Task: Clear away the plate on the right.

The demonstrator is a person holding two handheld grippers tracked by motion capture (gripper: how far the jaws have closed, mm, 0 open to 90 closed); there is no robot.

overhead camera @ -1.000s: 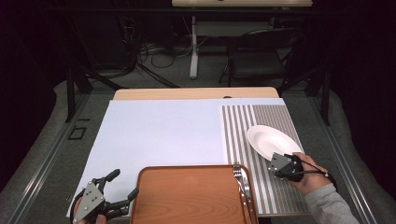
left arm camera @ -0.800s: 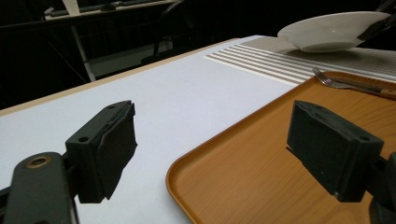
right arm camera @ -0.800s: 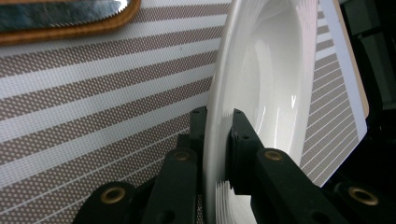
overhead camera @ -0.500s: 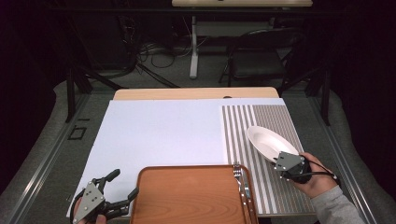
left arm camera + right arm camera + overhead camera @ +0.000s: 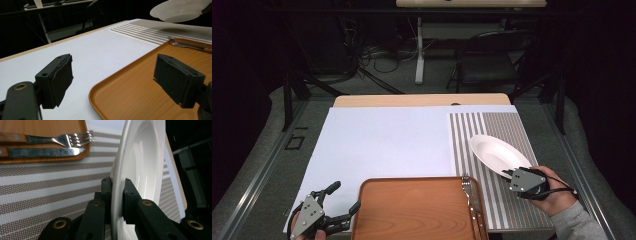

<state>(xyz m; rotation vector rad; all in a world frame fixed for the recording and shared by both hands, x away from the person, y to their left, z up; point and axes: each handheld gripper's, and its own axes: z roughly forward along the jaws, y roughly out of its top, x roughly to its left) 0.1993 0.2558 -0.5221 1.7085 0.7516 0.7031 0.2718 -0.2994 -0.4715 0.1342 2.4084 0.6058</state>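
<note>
A white plate point(image 5: 497, 152) hangs over the striped placemat point(image 5: 507, 127) at the right, held by its near rim in my right gripper point(image 5: 510, 174). In the right gripper view the two jaws pinch the plate's rim point(image 5: 117, 195). My left gripper point(image 5: 343, 198) stands open at the table's front left, beside the left edge of the wooden tray point(image 5: 412, 210). Its jaws straddle the tray's rim point(image 5: 112, 80) without touching it. A fork point(image 5: 468, 192) and a knife point(image 5: 42, 152) lie along the tray's right side.
A large white sheet point(image 5: 382, 140) covers the table's left and middle. Beyond the table's far edge stand a chair point(image 5: 487, 65) and table legs with cables on a dark floor.
My right gripper has carried the plate a little to the right and toward the front. The left gripper has stayed in place.
</note>
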